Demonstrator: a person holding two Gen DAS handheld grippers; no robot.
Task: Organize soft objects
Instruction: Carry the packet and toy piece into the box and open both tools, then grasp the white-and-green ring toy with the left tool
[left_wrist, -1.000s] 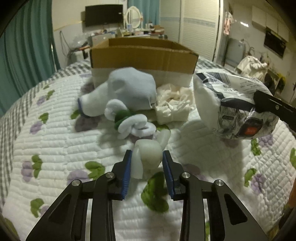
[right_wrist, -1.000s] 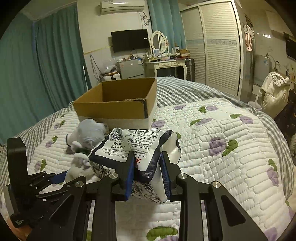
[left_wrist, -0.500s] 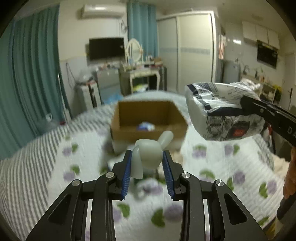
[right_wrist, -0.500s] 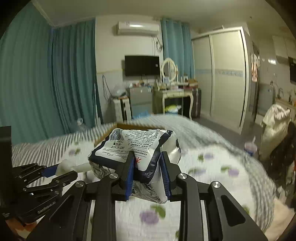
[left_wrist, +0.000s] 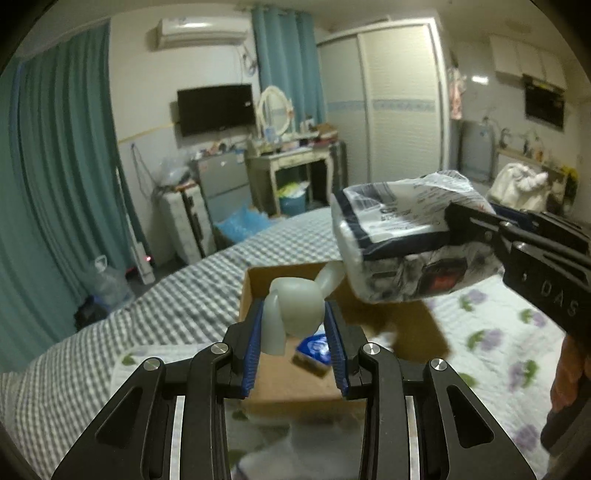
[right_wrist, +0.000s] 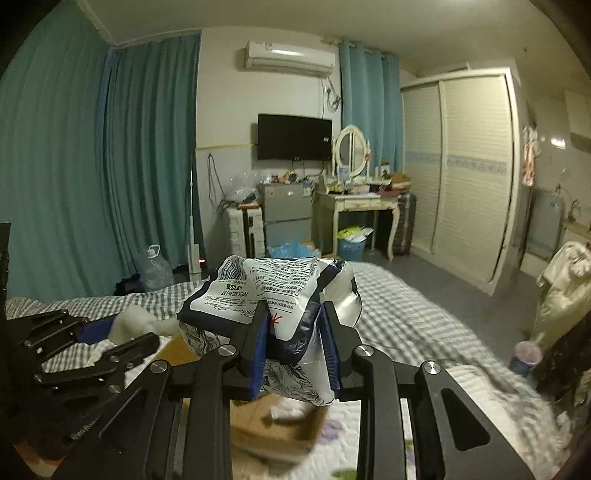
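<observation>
My left gripper (left_wrist: 293, 317) is shut on a small pale-green soft toy (left_wrist: 295, 308) with floppy ears and holds it over the open cardboard box (left_wrist: 402, 332) on the bed. A blue-and-white packet (left_wrist: 314, 350) lies inside the box. My right gripper (right_wrist: 293, 334) is shut on a white-and-navy printed plastic pack (right_wrist: 273, 291), which hangs above the box (right_wrist: 269, 432). In the left wrist view that pack (left_wrist: 402, 240) hovers at the right, over the box's far corner. The toy (right_wrist: 136, 325) shows at the left of the right wrist view, partly hidden by the left gripper's frame.
The bed carries a white quilt (left_wrist: 498, 332) with purple flowers and a grey checked blanket (left_wrist: 166, 306). Behind it stand a dressing table (right_wrist: 354, 206), a small fridge (right_wrist: 284, 214), a water jug (right_wrist: 153, 269) and teal curtains (right_wrist: 92, 166). A hand (left_wrist: 572, 373) shows at the right edge.
Both grippers have risen from the quilt and moved forward with their loads, from in front of the box to above it. The other soft items on the quilt have dropped out of view.
</observation>
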